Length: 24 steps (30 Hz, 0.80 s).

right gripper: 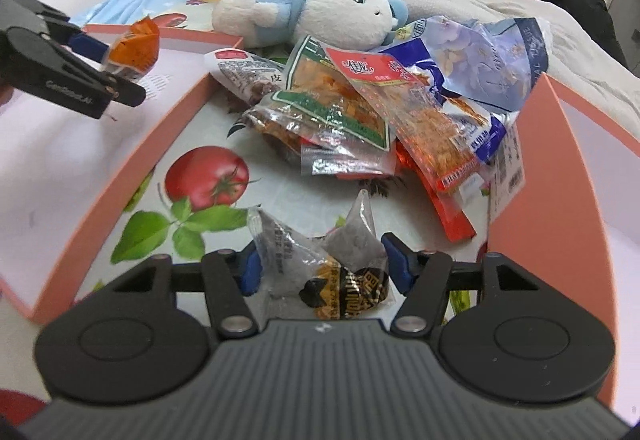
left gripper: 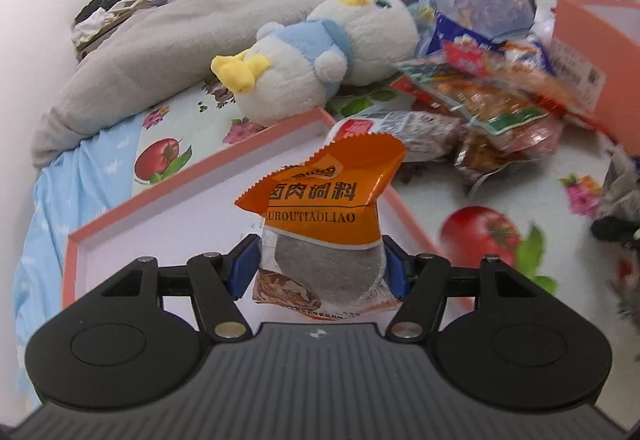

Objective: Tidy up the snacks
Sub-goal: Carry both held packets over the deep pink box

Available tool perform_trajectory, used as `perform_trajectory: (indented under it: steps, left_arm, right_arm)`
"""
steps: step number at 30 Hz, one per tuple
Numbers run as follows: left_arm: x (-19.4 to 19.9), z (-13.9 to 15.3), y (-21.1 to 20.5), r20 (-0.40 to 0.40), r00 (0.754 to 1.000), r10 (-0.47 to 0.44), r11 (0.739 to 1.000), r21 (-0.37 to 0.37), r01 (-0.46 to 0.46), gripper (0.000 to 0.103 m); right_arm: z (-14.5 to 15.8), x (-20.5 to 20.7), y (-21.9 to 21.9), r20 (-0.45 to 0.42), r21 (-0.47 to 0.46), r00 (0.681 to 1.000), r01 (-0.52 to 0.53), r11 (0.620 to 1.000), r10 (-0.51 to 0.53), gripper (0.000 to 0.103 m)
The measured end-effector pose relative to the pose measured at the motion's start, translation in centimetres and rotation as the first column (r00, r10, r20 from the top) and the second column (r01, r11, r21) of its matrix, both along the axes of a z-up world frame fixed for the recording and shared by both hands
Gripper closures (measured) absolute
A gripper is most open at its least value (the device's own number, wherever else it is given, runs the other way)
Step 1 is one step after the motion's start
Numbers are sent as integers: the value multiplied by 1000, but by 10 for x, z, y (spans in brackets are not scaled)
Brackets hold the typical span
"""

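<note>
An orange-topped packet is clamped upright in the left gripper above the left pink tray, a clear grey packet is pinched in the right gripper over the tomato-print sheet, with the snack pile left between both trays.

Bright, even indoor light, soft shadows. Strong fisheye bending at edges. Motion blur right of the jaws; wrapper glare ahead.

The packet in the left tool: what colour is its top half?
Orange, clearest in the left wrist view.
</note>
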<state>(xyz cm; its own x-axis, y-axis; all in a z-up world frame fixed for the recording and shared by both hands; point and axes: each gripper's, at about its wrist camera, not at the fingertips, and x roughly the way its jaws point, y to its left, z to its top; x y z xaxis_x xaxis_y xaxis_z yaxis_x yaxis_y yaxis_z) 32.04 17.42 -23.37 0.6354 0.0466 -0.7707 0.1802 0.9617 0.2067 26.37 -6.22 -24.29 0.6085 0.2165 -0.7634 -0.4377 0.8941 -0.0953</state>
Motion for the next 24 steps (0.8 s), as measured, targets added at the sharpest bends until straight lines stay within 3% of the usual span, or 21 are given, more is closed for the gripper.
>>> perform_trajectory:
  steps: [3, 11, 17, 24]
  left_arm:
    - [-13, 10, -8, 2, 1000, 30, 999, -39, -30, 34]
    - [-49, 33, -36, 24, 996, 81, 991, -113, -78, 34]
    - [-80, 43, -57, -23, 990, 139, 969, -204, -141, 34]
    - [-123, 51, -76, -55, 976, 209, 932, -291, -215, 34]
  right_arm:
    - [4, -6, -7, -39, 46, 999, 15, 999, -13, 40]
    - [21, -26, -20, -35, 75, 999, 23, 997, -21, 40]
    - [35, -33, -36, -104, 170, 994, 63, 983, -46, 40]
    - [58, -54, -44, -65, 170, 997, 57, 984, -47, 40]
